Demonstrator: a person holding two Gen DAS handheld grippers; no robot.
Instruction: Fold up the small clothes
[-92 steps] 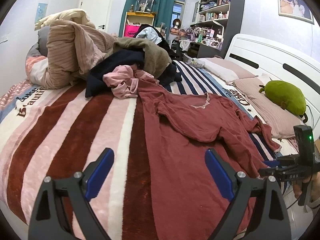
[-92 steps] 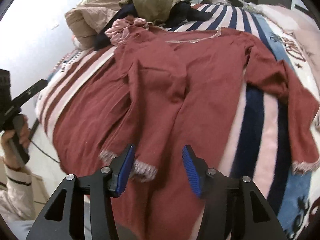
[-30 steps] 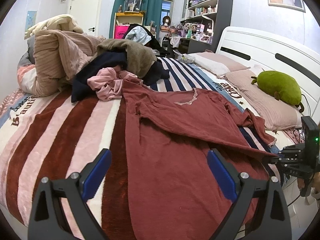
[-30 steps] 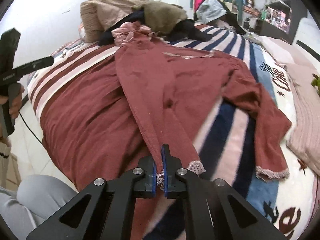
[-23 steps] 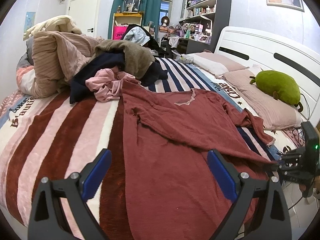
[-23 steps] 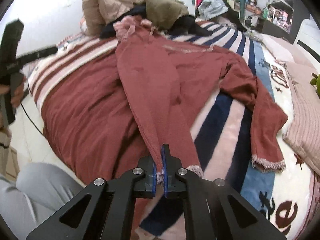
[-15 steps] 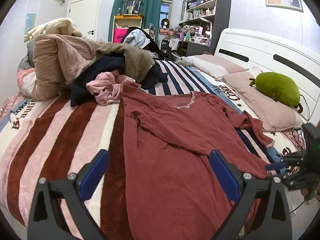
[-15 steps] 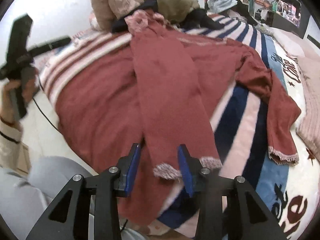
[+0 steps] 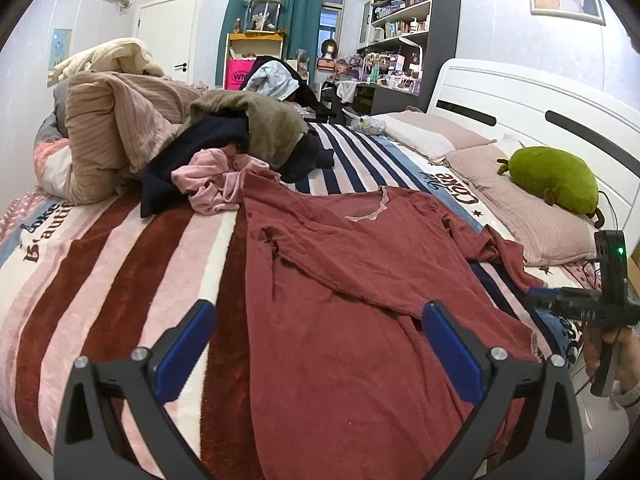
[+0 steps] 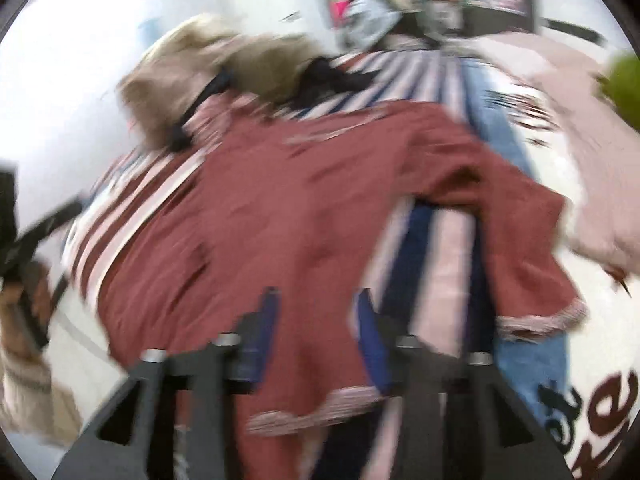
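Note:
A dark red long-sleeved top (image 9: 360,272) with a lace-trimmed neckline lies spread on the striped blanket (image 9: 100,280). One sleeve is folded across its body toward the bed's near edge. My left gripper (image 9: 316,340) is open and empty above the top's lower part. My right gripper (image 10: 316,336) is open over the folded sleeve, whose lace cuff (image 10: 312,408) lies just below the fingers; this view is blurred. The other sleeve's cuff (image 10: 540,320) lies at the right. The right gripper also shows in the left wrist view (image 9: 584,304).
A pile of clothes (image 9: 224,148) and a rolled beige quilt (image 9: 116,128) sit at the far left of the bed. Pink pillows (image 9: 532,216) and a green plush toy (image 9: 556,180) lie by the white headboard. Shelves and a cluttered desk stand beyond.
My right gripper was shut on the sleeve's cuff, pulled it across the top, then opened and let it drop. It is now swinging right. The left gripper stayed open and nearly still.

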